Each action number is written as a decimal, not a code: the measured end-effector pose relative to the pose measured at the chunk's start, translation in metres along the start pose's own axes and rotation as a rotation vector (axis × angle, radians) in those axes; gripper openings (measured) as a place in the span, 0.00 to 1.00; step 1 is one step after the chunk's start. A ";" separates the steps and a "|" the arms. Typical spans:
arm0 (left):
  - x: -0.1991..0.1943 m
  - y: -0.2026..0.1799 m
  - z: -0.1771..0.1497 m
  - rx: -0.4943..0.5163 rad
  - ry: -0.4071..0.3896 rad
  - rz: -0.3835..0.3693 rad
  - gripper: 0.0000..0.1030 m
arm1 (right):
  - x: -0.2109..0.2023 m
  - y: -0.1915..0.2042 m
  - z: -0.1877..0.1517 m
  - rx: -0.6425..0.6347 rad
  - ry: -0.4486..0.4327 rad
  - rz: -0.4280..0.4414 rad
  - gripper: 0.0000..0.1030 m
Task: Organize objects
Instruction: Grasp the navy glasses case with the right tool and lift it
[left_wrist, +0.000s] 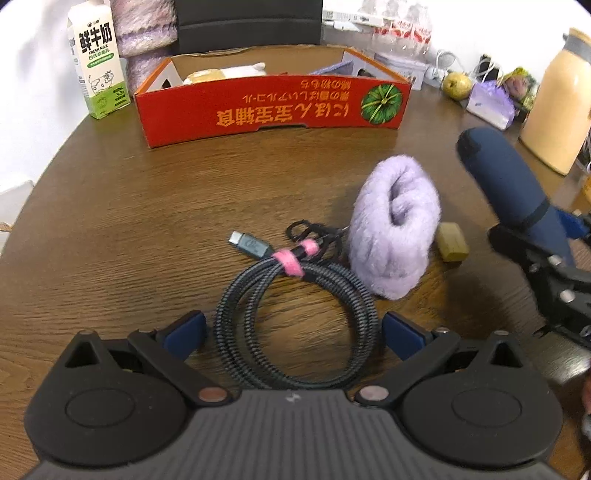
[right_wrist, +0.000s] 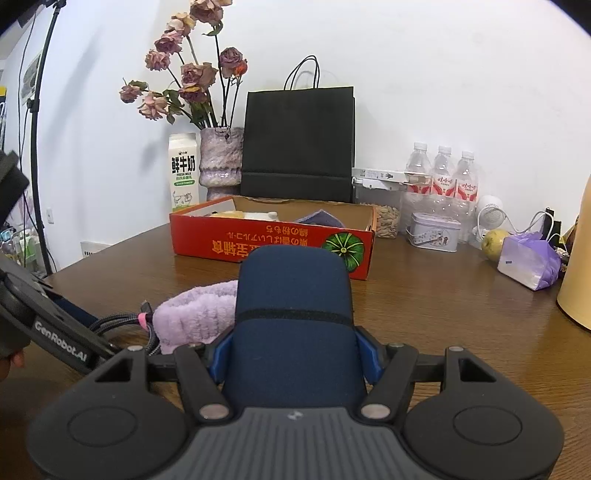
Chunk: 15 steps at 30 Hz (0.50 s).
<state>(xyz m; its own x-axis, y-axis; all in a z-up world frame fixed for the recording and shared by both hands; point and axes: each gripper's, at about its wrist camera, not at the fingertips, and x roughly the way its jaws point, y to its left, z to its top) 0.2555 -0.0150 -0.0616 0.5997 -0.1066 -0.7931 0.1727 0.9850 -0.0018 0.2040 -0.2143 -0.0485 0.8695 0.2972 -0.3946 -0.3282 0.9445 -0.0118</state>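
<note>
Right claw (right_wrist: 293, 360) around navy case (right_wrist: 293, 314)

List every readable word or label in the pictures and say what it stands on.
"鲜牛奶" and "FRESH MILK": milk carton.
"GenRobot.AI": left claw, seen from the right wrist camera.
Orange Japanese print, upside down: red box; not reliably readable.
Red bottle labels: too small.

The red cardboard box (left_wrist: 273, 107) hides most of its contents behind its front wall in both views, so only the tops of pale items and a purple cloth (right_wrist: 321, 218) show. In the right wrist view the dark blue case (right_wrist: 293, 317) covers part of the lilac fluffy towel (right_wrist: 195, 317) and the box front. The cream jug (left_wrist: 554, 107) is cut off at the right edge of the frame, and the small olive block (left_wrist: 452, 242) is too blurred to identify.
</note>
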 end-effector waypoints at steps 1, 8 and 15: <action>0.001 -0.001 0.000 0.010 0.001 0.011 1.00 | -0.001 0.001 0.000 -0.002 -0.003 -0.001 0.63; 0.002 -0.001 -0.002 0.014 -0.029 0.012 1.00 | -0.003 0.002 -0.001 -0.011 -0.011 0.004 0.63; 0.001 -0.001 -0.010 0.017 -0.082 0.009 1.00 | -0.004 0.004 0.000 -0.015 -0.011 0.007 0.63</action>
<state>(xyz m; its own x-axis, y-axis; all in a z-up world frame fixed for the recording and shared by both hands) 0.2475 -0.0146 -0.0684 0.6630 -0.1096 -0.7406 0.1804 0.9835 0.0159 0.1993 -0.2122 -0.0471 0.8711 0.3059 -0.3842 -0.3401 0.9401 -0.0225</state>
